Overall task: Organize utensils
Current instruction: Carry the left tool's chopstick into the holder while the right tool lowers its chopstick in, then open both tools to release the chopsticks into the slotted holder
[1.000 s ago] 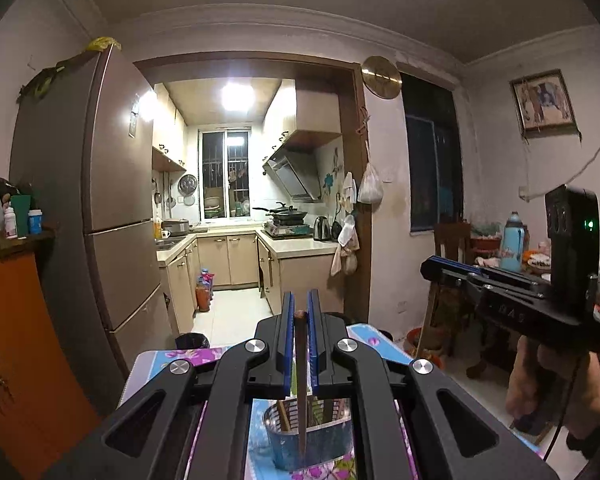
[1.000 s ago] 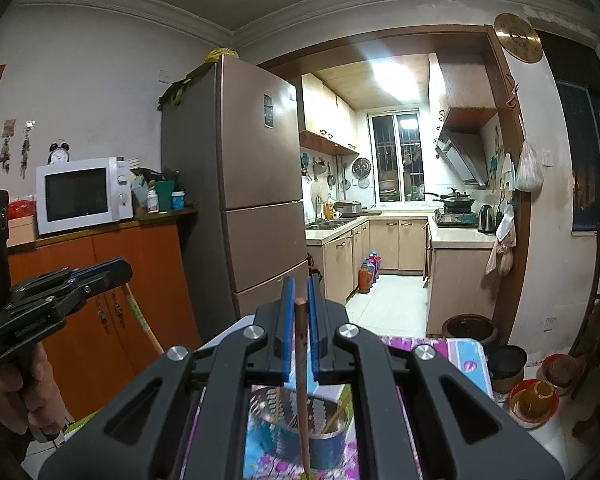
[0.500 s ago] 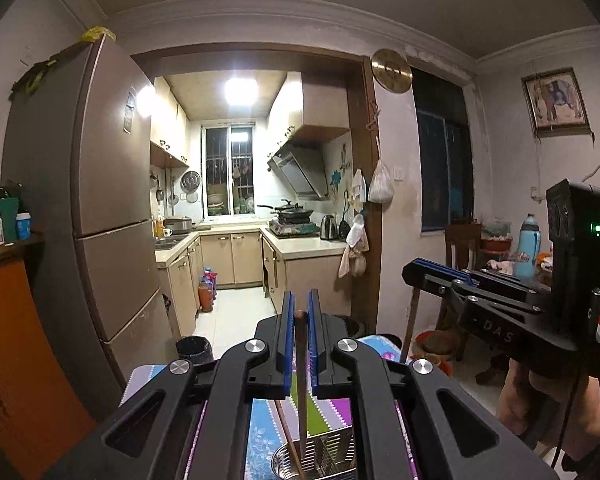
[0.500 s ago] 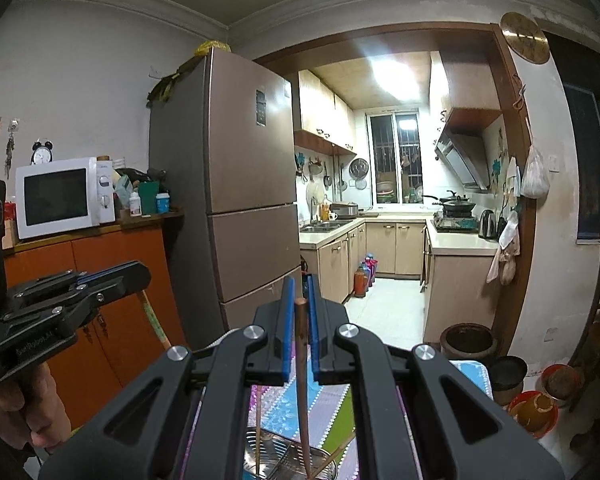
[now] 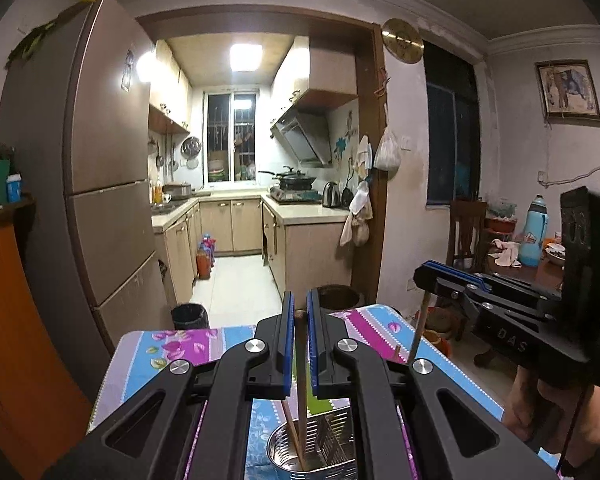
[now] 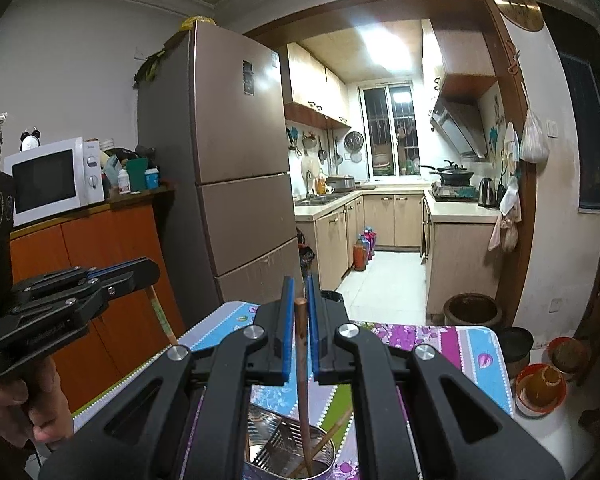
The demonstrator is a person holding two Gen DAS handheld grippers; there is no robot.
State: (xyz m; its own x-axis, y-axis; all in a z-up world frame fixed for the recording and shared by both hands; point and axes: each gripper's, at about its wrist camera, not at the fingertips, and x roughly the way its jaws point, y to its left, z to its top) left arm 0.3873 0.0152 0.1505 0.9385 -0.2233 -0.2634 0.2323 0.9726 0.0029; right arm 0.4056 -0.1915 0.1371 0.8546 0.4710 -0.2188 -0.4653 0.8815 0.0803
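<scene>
My left gripper [image 5: 298, 304] is shut on a wooden chopstick [image 5: 301, 380] held nearly upright. Its lower end reaches into a shiny metal utensil holder [image 5: 277, 442] on the table, where another chopstick leans. My right gripper [image 6: 299, 292] is shut on a second chopstick [image 6: 302, 360]. That one's tip dips into the same holder [image 6: 331, 450], beside a fork and more chopsticks. Each gripper also shows in the other's view: the right gripper [image 5: 432, 276] at the right, the left gripper [image 6: 140, 270] at the left, both gripping their sticks in a person's hands.
The holder stands on a table with a flowered, striped cloth [image 5: 172, 352]. A tall fridge [image 6: 236, 184] and an orange cabinet [image 6: 100, 280] with a microwave [image 6: 48, 180] stand left. Bins and pots [image 6: 470, 310] sit on the floor behind, and a chair and cluttered table [image 5: 512, 256] stand right.
Both grippers have shifted across the table and sunk a little with their chopsticks. The chopsticks' lower ends now reach down into the holder's mouth.
</scene>
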